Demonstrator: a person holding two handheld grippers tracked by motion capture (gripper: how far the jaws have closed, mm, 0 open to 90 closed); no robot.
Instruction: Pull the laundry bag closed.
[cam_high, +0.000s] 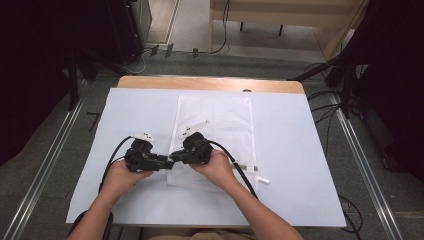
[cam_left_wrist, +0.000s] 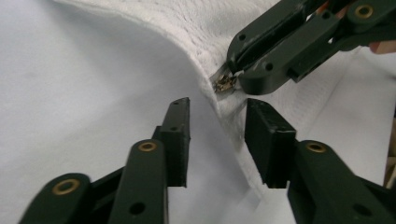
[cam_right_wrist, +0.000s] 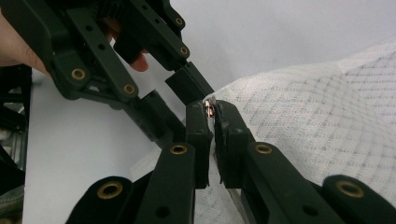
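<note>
The right gripper (cam_right_wrist: 214, 122) is pinching the small metal zipper pull (cam_left_wrist: 225, 83) at the near-left corner of a white mesh bag (cam_high: 220, 125), which lies flat mid-table on a white sheet (cam_high: 300, 150). The left gripper (cam_left_wrist: 217, 140) is half-spread, its jaws straddling the bag's edge without pressing. It should probably clamp the fabric just beside the pull, so the zipper slides cleanly.

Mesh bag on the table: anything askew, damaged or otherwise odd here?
Nothing damaged. The mesh bag is pulled up at its near left corner, where the right gripper is shut on the zipper pull. The left gripper straddles the edge, open.
</note>
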